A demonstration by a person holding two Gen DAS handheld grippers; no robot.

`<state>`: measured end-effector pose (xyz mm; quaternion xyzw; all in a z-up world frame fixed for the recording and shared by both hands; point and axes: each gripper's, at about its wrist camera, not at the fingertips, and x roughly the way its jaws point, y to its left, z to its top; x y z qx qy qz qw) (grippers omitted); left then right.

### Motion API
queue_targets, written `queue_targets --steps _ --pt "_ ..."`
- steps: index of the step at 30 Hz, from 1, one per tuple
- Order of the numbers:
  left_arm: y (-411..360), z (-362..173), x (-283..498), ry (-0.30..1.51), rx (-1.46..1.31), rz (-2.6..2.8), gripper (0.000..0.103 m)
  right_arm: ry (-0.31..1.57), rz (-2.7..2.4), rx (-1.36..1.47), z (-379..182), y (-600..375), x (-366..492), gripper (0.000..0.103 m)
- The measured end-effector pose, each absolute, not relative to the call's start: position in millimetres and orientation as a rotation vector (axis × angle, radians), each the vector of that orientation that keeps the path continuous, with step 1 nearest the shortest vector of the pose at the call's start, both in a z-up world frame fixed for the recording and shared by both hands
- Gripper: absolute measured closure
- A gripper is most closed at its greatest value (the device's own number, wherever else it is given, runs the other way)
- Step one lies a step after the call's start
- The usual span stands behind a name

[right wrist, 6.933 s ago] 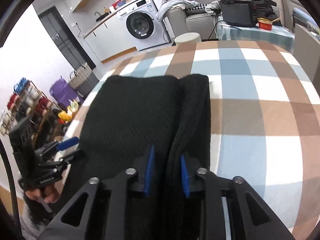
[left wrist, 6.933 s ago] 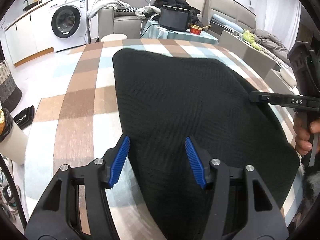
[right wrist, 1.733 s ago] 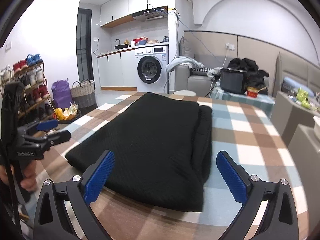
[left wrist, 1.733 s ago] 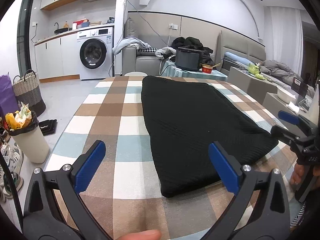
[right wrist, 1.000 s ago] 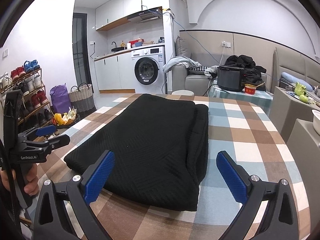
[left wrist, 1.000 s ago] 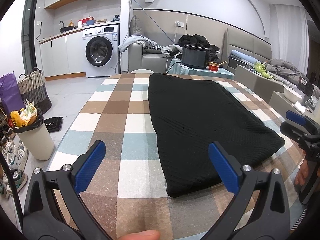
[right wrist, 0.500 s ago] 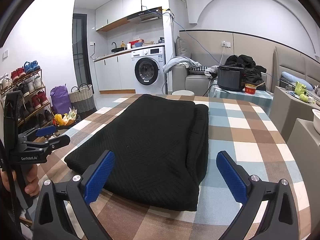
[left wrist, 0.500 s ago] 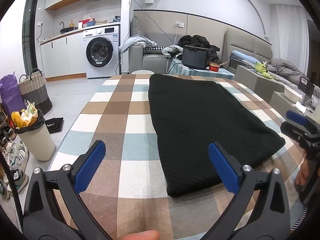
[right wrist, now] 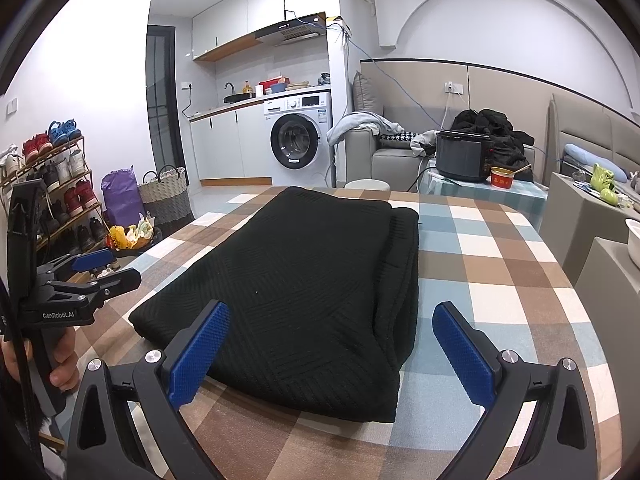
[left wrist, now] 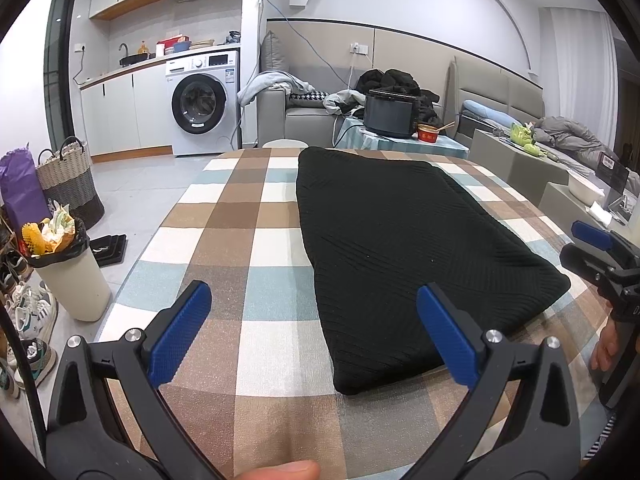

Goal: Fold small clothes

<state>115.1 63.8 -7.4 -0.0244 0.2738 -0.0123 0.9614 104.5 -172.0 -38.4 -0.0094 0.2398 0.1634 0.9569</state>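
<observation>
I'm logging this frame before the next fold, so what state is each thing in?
Black garment: folded into a long rectangle, lying flat on the checked tablecloth, not held.
Left tool: open, empty, clear of the garment.
Right tool: open, empty, clear of the garment.
Washing machine: door shut.
Bin: full, rubbish above the rim.

I am in a small home: beyond my jaws stand a washing machine (right wrist: 298, 145) under kitchen cabinets (right wrist: 256, 4), a sofa (left wrist: 304, 118) heaped with clothes, and a shoe rack (right wrist: 56, 192) off left.
</observation>
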Motion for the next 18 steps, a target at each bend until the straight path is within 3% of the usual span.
queue_targets --steps 18 --pt "63.5 -7.0 115.1 0.555 -0.046 -0.025 0.001 0.49 0.336 -0.023 -40.5 -171.2 105.7 0.0"
